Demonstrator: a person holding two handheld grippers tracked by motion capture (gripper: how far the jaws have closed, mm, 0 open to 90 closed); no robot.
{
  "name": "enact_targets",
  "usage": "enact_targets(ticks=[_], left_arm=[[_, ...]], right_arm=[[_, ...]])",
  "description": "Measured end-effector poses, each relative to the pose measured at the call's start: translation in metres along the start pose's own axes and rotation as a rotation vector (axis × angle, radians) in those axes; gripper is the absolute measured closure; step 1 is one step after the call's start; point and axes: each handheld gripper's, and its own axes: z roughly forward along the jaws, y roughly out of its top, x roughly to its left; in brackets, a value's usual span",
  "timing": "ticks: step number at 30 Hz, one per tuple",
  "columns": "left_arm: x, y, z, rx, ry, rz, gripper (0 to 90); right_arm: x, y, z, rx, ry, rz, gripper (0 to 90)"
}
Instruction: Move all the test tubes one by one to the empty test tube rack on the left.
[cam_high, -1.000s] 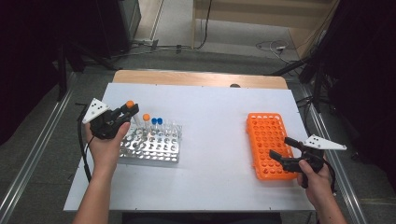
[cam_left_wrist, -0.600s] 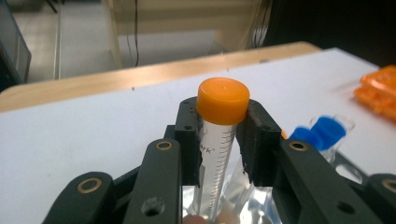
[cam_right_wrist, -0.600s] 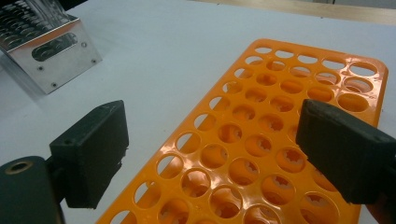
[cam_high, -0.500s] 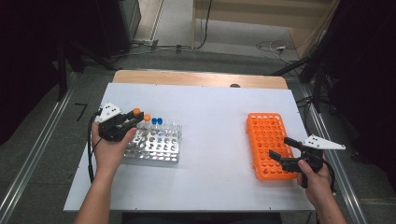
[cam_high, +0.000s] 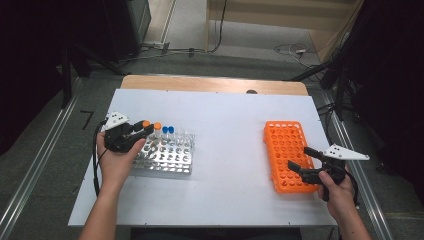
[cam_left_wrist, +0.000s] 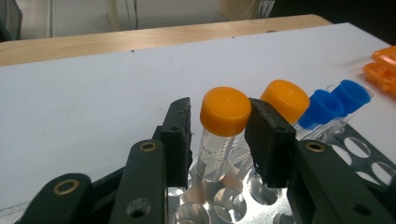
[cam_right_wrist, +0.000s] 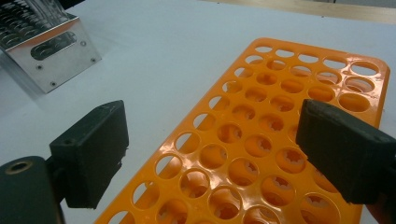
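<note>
Your left gripper (cam_left_wrist: 219, 135) has just been opening around the orange-capped tube (cam_left_wrist: 223, 126), now seated at the steel rack's (cam_high: 167, 160) ten o'clock corner. Your right gripper (cam_high: 304, 161) gapes empty over the orange rack (cam_high: 285, 150), which holds no tubes yet.

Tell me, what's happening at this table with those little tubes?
A person works with a gripper in each hand. The left gripper has just been opening around an orange-capped tube standing in the metal rack; one pad seems to touch its cap. The right gripper hovers open over the empty orange rack.
</note>
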Motion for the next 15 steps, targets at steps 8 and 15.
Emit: enact_targets(ticks=[8,15], left_arm=[[0.002,-0.001,-0.007,-0.041,-0.030,-0.022,49.1],[0.000,-0.002,-0.015,-0.054,-0.066,-0.013,32.8]], right_arm=[[-0.001,0.000,0.000,-0.002,0.001,0.001,8.3],[-0.001,0.000,0.001,-0.002,0.002,-0.001,8.3]])
